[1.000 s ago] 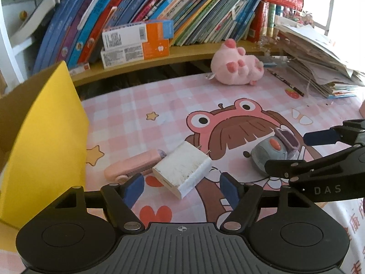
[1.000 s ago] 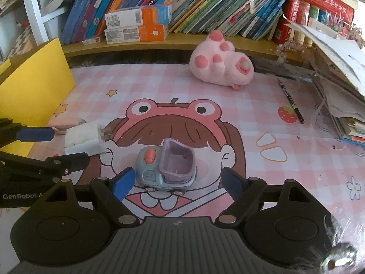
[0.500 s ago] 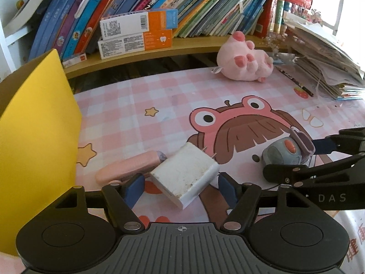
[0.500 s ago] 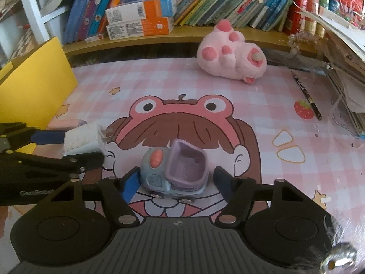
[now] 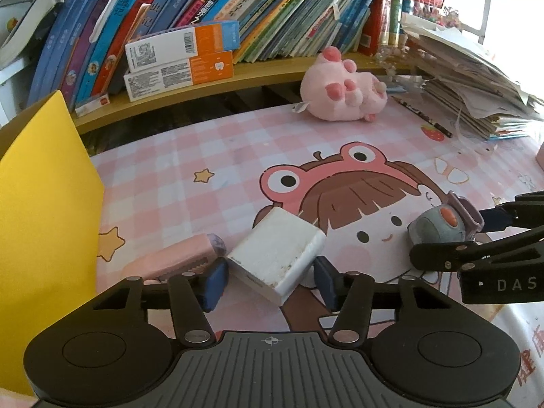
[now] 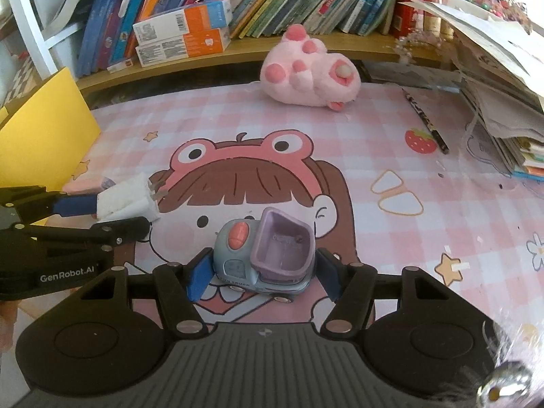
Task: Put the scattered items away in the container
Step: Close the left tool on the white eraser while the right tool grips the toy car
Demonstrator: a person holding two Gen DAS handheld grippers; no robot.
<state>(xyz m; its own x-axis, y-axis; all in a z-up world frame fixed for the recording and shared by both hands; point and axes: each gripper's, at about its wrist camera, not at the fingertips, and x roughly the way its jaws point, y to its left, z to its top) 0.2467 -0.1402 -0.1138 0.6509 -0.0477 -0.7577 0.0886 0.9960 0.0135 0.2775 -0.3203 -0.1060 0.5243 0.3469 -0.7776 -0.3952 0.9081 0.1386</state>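
Note:
A white charger lies on the pink cartoon mat, and my left gripper is around it. Its jaws are closing, and the blue pads touch the charger's two sides. In the right wrist view the left gripper grips that charger, whose prongs point right. A blue-grey toy truck with a purple bucket sits between the pads of my right gripper, which is shut on it. The yellow container stands at the left.
A pink oblong case lies just left of the charger. A pink plush toy rests near the bookshelf, with a pencil to its right. Stacked papers crowd the right side, and two boxes sit on the shelf.
Both pairs of jaws have narrowed: the right closed onto the truck's sides first, then the left pads came in against the charger. Both hands stayed roughly in place.

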